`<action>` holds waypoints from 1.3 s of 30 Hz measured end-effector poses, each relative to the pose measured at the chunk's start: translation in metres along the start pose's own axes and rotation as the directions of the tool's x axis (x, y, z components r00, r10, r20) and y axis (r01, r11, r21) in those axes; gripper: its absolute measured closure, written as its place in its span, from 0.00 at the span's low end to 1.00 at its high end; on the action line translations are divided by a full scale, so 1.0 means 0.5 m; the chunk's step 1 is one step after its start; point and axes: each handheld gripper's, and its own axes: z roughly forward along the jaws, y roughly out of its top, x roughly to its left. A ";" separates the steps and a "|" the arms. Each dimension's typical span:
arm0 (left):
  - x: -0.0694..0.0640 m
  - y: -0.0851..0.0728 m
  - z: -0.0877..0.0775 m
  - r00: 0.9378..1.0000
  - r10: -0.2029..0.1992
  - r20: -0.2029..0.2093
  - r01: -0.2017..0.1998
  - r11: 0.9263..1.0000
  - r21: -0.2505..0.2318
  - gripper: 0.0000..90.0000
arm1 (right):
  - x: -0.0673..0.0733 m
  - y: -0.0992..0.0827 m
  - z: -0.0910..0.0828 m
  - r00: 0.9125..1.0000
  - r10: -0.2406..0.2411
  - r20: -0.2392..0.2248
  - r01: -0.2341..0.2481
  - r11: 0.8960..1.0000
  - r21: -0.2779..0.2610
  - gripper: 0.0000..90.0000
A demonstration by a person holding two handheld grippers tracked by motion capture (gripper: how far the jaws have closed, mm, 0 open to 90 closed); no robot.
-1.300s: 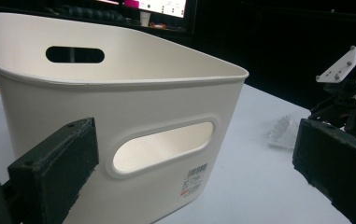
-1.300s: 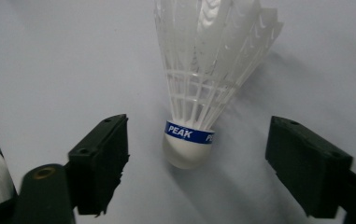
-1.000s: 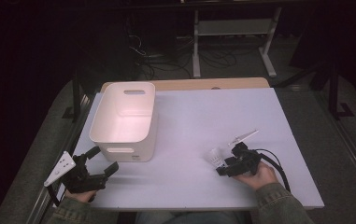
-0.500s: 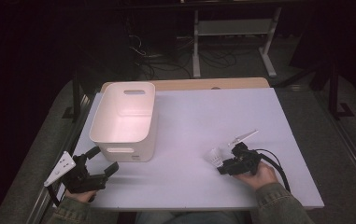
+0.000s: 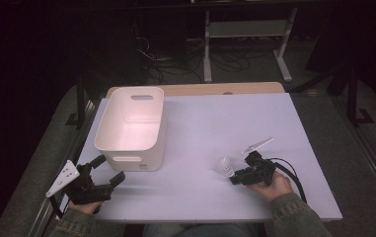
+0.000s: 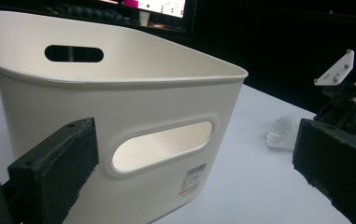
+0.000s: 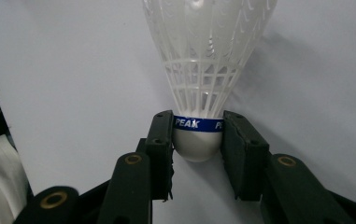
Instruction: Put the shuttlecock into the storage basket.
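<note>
While low over the table (image 5: 200, 123), right claw (image 7: 198, 140) clamped on shuttlecock (image 7: 206, 60); left claw (image 6: 189, 163) wide apart.

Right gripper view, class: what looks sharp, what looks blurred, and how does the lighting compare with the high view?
Right gripper view: shuttlecock cork and blue band sharp, skirt top washed out; high view: white table lit, surroundings dark, bin glowing softly.

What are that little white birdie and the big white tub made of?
The white mesh-skirted shuttlecock looks like moulded plastic: a translucent lattice skirt, and a smooth matte rounded white head, perhaps foam or cork, with a blue band. The right claw is shut on that head. The white rectangular bin with handle slots appears to be matte plastic, thin-walled with rounded corners.
</note>
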 end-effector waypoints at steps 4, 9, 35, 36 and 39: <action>0.001 0.000 0.001 1.000 0.005 0.003 -0.005 1.000 0.002 0.00 | 0.001 0.001 -0.006 1.000 0.010 -0.004 -0.010 1.000 -0.012 0.71; 0.001 0.000 0.001 1.000 0.008 0.004 -0.008 1.000 0.008 0.00 | 0.000 0.003 -0.006 1.000 -0.002 -0.001 0.002 1.000 -0.018 0.71; 0.000 -0.001 0.001 1.000 0.001 0.006 -0.001 1.000 0.009 0.00 | 0.032 0.077 -0.055 0.998 -0.061 -0.019 0.059 0.996 -0.072 0.71; 0.000 -0.001 0.002 1.000 -0.001 0.006 0.001 1.000 0.009 0.00 | 0.034 0.080 -0.055 0.998 -0.057 -0.025 0.055 0.996 -0.075 0.71; 0.000 -0.001 0.002 1.000 -0.002 0.007 0.002 1.000 0.012 0.00 | 0.036 0.086 -0.057 0.997 -0.065 -0.030 0.062 0.995 -0.083 0.71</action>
